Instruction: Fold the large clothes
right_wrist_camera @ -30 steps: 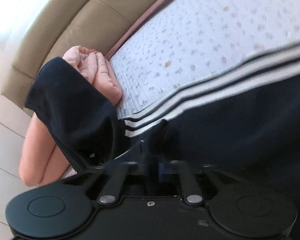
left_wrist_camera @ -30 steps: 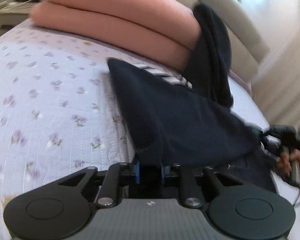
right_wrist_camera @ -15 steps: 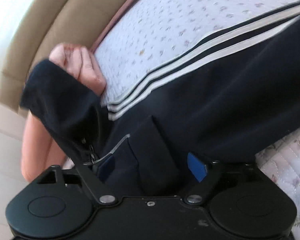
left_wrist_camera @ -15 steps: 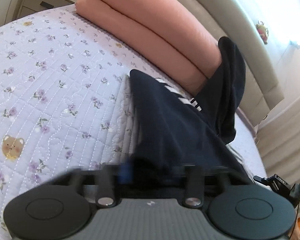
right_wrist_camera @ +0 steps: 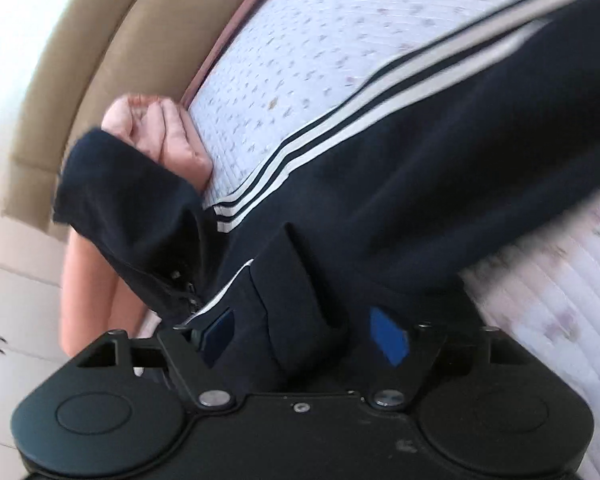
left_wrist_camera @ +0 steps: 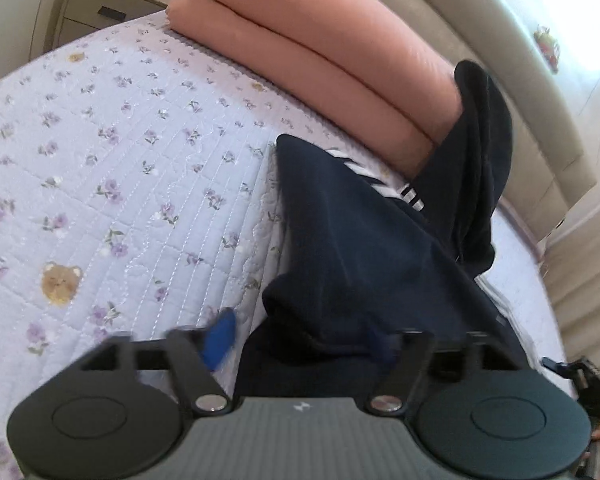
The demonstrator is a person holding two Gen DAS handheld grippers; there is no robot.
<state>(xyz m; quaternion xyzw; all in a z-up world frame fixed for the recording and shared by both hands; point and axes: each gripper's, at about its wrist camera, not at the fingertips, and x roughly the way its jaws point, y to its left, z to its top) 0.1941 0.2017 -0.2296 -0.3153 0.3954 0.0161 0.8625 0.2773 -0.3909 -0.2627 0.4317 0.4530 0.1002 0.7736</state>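
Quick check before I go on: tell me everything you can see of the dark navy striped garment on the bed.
The navy garment looks like a soft knit track top with three white stripes along one long panel and a zipper near its front. It lies partly folded on the floral quilt, and one end is draped up against the stacked pink bedding. Bunched folds sit between the pads of the left gripper and the right gripper, whose jaws are opening, no longer pinching it.

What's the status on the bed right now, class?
Left tongs and right tongs opening, cloth between both, not pinched. Dark striped jacket lying on the quilt. One end draped up on the pink bedding.
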